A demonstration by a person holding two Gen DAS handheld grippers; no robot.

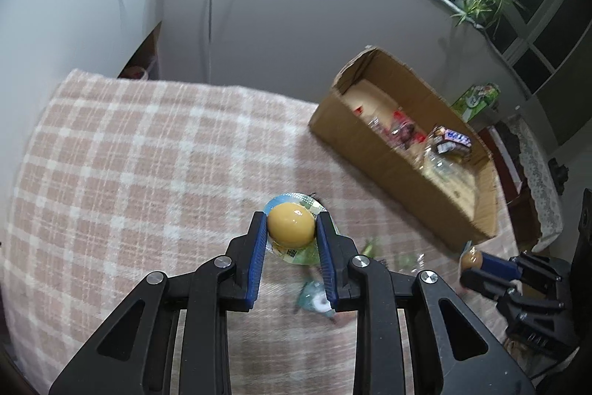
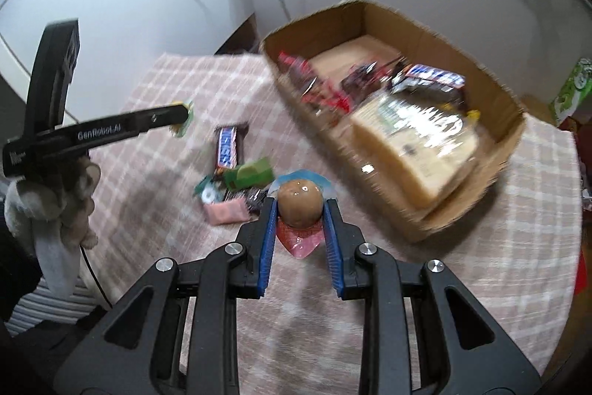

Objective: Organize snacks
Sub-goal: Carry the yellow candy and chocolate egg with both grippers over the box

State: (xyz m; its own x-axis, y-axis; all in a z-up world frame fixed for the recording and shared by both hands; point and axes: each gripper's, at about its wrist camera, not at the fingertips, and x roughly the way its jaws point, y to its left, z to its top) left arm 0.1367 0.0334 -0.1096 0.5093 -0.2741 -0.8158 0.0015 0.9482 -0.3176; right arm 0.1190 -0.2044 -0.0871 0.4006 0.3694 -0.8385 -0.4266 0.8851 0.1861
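Note:
My left gripper (image 1: 291,224) is shut on a yellow jelly cup (image 1: 291,224) with a green-blue lid, held above the checked cloth. My right gripper (image 2: 299,204) is shut on a brown jelly cup (image 2: 299,202) with a red and blue lid, held near the front corner of the cardboard box (image 2: 492,154). The box holds snack bars and a large wrapped pack (image 2: 410,139). Loose on the cloth lie a Snickers bar (image 2: 227,147), a green pack (image 2: 251,174) and a pink pack (image 2: 225,211). The left gripper also shows in the right wrist view (image 2: 181,119).
The table carries a pink checked cloth (image 1: 129,154). The box also shows in the left wrist view (image 1: 388,165) at the right edge of the table. A wall with hanging cables is behind. A green carton (image 2: 571,87) stands right of the box.

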